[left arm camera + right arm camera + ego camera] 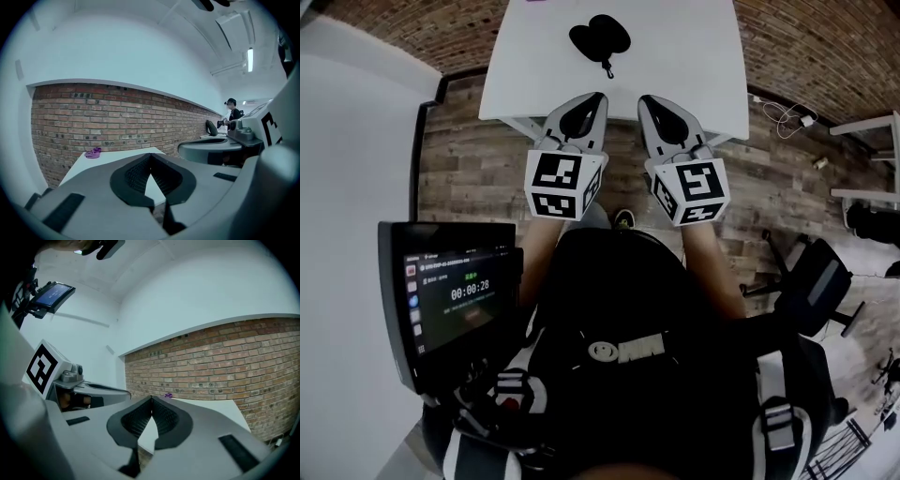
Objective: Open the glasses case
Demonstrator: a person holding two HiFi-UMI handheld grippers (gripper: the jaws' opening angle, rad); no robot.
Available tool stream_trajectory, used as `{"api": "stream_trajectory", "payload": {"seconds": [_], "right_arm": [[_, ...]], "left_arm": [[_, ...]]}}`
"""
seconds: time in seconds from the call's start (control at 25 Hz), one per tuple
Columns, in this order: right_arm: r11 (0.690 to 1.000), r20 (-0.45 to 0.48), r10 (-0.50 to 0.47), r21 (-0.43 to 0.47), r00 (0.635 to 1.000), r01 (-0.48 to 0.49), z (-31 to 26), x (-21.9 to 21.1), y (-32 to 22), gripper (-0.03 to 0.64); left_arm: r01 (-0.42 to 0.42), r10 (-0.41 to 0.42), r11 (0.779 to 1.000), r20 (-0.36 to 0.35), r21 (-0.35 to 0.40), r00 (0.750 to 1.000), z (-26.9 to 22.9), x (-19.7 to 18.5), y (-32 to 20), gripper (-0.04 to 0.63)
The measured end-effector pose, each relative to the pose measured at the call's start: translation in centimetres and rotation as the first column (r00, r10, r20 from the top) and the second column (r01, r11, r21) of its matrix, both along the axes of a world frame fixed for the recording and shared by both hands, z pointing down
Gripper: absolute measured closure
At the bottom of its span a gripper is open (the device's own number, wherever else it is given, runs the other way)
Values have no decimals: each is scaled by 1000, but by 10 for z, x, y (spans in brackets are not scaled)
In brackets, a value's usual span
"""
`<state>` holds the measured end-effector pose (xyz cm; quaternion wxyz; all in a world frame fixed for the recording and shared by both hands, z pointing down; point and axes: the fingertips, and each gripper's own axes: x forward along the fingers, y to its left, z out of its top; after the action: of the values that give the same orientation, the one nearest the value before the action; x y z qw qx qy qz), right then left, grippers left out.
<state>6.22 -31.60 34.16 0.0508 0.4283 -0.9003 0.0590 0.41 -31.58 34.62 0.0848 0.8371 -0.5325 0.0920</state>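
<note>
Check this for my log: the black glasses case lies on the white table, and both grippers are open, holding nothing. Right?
No: the left gripper and right gripper are shut, as the two gripper views show. The black glasses case does lie on the white table, and both hold nothing.

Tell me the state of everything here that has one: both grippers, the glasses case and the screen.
Left gripper: jaws shut, empty.
Right gripper: jaws shut, empty.
Glasses case: lying on the white table, neither gripper touching it; open or closed unclear.
Screen: on, showing a timer.
</note>
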Motion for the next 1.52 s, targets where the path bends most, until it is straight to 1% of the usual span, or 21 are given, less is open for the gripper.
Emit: {"api": "stream_trajectory", "payload": {"seconds": [0.16,0.44,0.56,0.68,0.76,0.84,0.96,1.08,1.16,1.32,1.52], "right_arm": [[1000,-34,4,20,999,-3,-3,-10,23,611],[998,-46,68,20,997,-68,-2,-6,72,611],[997,-52,72,19,996,-71,-6,-15,117,611],[997,-69,68,39,995,-65,-9,-39,179,611],[997,-77,68,31,995,-66,-2,-50,203,611],[997,-80,71,6,994,-71,5,-53,209,611],[996,-85,75,-34,994,-78,11,-53,221,611],[996,-101,73,-47,992,-78,17,-62,266,611],[996,-114,67,-44,991,-72,18,-68,302,611],[997,-135,57,-34,989,-62,16,-61,340,611],[999,-136,43,-26,990,-47,13,-45,380,611]], "left_arm": [[-2,2,1000,4,5,1000,-4,-9,20,591],[-41,41,999,0,5,999,-3,-15,69,591],[-45,45,999,-3,8,999,-6,-24,113,591],[-48,48,998,-10,32,999,-11,-45,173,591],[-50,50,998,-10,35,999,-9,-55,199,591],[-46,46,999,-10,18,999,-5,-59,207,591],[-32,32,999,-15,-28,999,7,-67,221,591],[-19,18,998,-28,-57,999,19,-83,266,591],[-14,12,998,-34,-55,999,22,-90,301,591],[-13,11,999,-33,-44,999,18,-83,337,591],[-4,3,999,-18,-37,1000,16,-66,378,591]]}}
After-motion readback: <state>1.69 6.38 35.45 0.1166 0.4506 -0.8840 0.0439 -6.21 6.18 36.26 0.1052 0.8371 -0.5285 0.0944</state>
